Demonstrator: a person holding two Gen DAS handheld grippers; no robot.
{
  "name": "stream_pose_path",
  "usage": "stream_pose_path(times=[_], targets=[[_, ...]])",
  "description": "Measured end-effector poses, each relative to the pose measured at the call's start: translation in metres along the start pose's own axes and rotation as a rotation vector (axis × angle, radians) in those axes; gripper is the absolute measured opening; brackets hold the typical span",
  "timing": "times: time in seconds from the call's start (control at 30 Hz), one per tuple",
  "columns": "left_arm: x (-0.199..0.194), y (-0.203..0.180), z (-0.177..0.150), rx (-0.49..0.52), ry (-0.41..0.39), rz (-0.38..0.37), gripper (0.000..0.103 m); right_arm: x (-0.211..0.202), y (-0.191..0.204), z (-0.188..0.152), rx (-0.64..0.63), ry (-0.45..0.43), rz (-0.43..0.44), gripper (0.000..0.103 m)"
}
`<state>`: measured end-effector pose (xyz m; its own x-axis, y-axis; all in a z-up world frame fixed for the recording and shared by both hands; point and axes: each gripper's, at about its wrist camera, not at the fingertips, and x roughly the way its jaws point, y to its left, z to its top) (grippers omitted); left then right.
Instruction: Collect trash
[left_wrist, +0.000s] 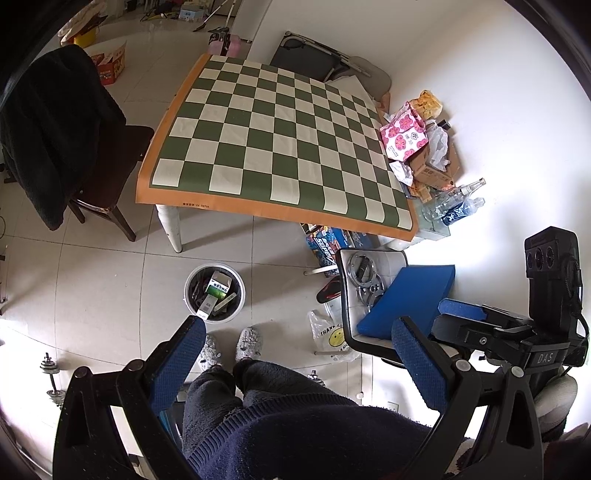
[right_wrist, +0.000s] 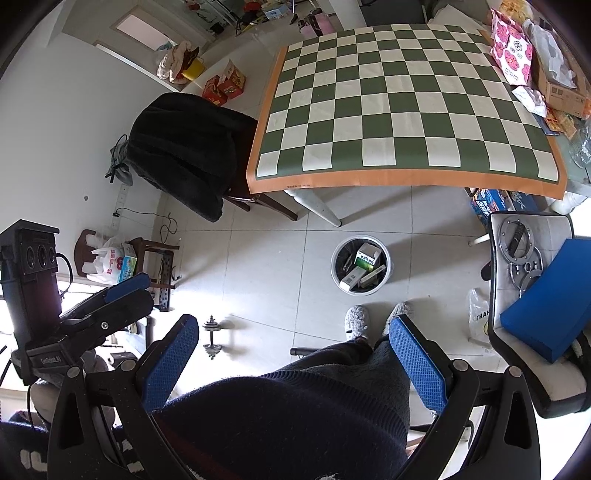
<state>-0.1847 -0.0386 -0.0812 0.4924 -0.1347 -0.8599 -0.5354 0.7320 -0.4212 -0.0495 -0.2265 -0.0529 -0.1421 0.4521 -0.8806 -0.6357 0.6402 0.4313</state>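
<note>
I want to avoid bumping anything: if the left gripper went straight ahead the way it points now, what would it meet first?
Probably the checkered table, near its front edge. The left gripper is open and empty, and nothing shows between it and the table, though fisheye depth is uncertain. The trash bin sits lower left of that line.

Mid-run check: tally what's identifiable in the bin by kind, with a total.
Carton: 1
Boxes: 2 (white box, flat box)
Total: 3 in the bin; dark clutter beside them is unclear.

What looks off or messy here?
Mostly the clutter pile at the table's far right edge: boxes, bags and bottles heaped, some tipped over. The trash bin stands upright, cartons inside, nothing spilled around it.
</note>
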Motion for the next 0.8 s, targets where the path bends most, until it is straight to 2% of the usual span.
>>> stream_pose_path(times=[0.8], targets=[[-0.0021,0.0038,-0.0026,0.007,-0.002,-0.002,0.103,0.0005,0.0071,-0.0024,-0.002,-0.004,0.003,0.103]])
